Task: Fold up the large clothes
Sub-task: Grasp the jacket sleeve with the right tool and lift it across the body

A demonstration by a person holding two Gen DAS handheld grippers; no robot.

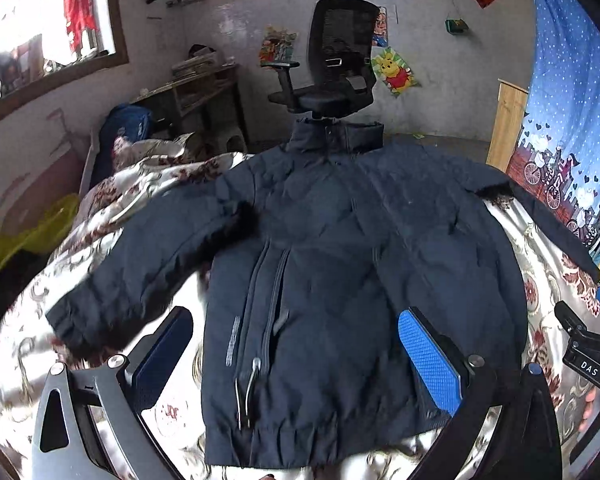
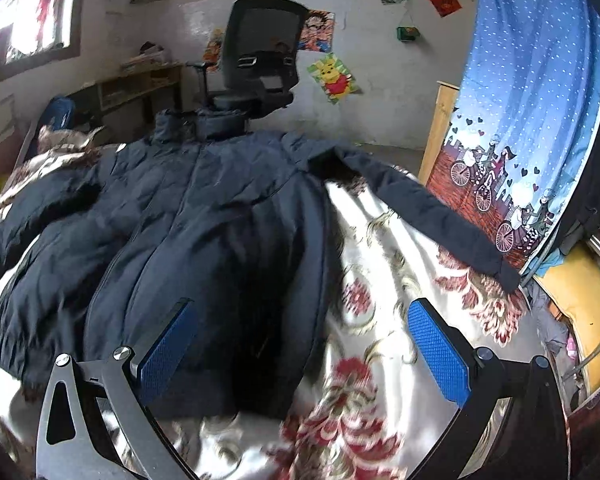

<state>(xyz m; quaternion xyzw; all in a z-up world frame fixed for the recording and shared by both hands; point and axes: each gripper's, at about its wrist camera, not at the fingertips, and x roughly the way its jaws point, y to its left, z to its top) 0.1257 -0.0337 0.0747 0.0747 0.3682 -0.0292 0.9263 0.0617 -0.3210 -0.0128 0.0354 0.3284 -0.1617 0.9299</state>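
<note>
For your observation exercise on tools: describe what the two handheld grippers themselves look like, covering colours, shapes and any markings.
The left gripper has two flat rectangular fingers faced with blue pads in a fine grid texture, on black backing, hinged by round silver bolts to grey metal brackets with triangular cut-outs. The right gripper looks the same in its own view; seen from the left camera, its black body carries white "DAS" lettering.

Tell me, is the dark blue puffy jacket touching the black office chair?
Cannot tell. In both wrist views the dark blue puffy jacket has its collar overlapping the black mesh office chair, which stands behind the bed; no contact or gap shows.
</note>
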